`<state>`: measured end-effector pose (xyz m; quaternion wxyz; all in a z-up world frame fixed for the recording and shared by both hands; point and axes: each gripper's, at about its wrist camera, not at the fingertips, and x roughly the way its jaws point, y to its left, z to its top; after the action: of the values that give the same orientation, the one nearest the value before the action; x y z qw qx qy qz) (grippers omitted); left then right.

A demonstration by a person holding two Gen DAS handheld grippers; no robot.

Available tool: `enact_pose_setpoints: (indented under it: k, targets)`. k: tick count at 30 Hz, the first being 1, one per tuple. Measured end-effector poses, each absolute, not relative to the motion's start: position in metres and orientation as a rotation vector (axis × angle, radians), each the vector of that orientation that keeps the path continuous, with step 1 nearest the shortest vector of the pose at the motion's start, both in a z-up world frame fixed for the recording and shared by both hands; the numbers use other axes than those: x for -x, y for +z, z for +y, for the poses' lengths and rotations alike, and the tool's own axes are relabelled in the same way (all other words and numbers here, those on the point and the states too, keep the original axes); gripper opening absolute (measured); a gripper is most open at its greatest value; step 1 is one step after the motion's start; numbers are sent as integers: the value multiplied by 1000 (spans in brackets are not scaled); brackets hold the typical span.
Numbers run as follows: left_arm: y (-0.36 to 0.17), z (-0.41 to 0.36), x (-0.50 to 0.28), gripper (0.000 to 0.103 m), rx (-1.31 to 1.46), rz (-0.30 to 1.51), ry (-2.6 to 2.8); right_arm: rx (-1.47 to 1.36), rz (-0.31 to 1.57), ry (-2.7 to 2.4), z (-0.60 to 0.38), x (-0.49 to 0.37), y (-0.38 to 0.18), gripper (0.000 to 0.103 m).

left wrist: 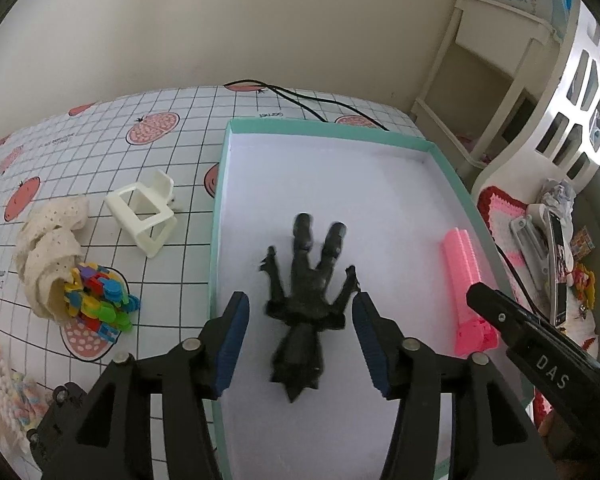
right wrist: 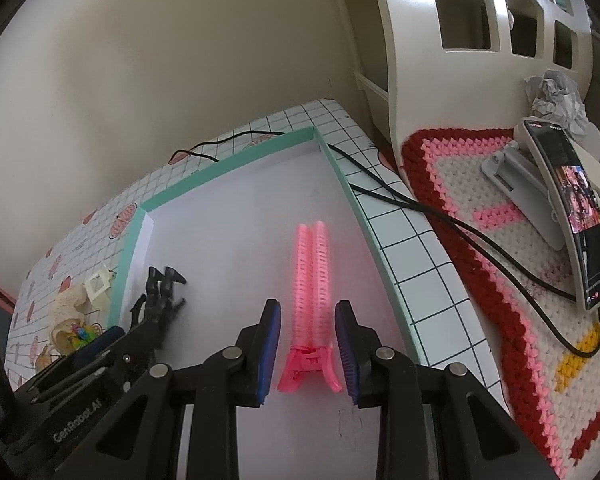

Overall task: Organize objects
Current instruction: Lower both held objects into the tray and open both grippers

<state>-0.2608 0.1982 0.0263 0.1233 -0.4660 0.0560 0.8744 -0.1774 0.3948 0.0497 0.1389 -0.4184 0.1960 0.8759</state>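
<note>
Presently, item by item, from my remote station.

1. My left gripper [left wrist: 300, 340]: jaws spread wide, blue pads gripping nothing. The black jointed plastic figure [left wrist: 306, 300] lies flat between and just ahead of the fingertips, seemingly clear of both pads, though its outline is blurred.

2. My right gripper [right wrist: 307, 344]: jaws likewise wide apart and empty. The pink ridged plastic hair clip [right wrist: 313, 292] lies between the pads, its hinged end nearest me, its two long prongs pointing away.

3. Shallow white cardboard box with mint-green rim [left wrist: 220, 208]: holds both the figure and the clip, the clip near the wall to the right of my left gripper.

4. Grid-patterned tablecloth with pink fruit prints [left wrist: 100, 140]: bears the box.

5. Left of my left gripper, outside the box: a white plastic frame-shaped holder [left wrist: 146, 212] lying on its side, a cream lace cloth [left wrist: 48, 248], and touching it a heap of small multicoloured plastic pieces [left wrist: 100, 300].

6. Right of my right gripper: a phone on a grey stand [right wrist: 580, 216], standing on a red, pink and white crocheted mat [right wrist: 460, 184].
</note>
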Motion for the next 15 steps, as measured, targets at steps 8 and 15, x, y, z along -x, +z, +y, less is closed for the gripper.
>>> enact_pose_setpoints:
  k: [8,15]
  targets:
    - [38,194,258,65,1343,183,2561,1197,566,2531,393,177,55,32]
    - [43,186,261,65,1384,142,2562,1208,531,2545,387,179,57,43]
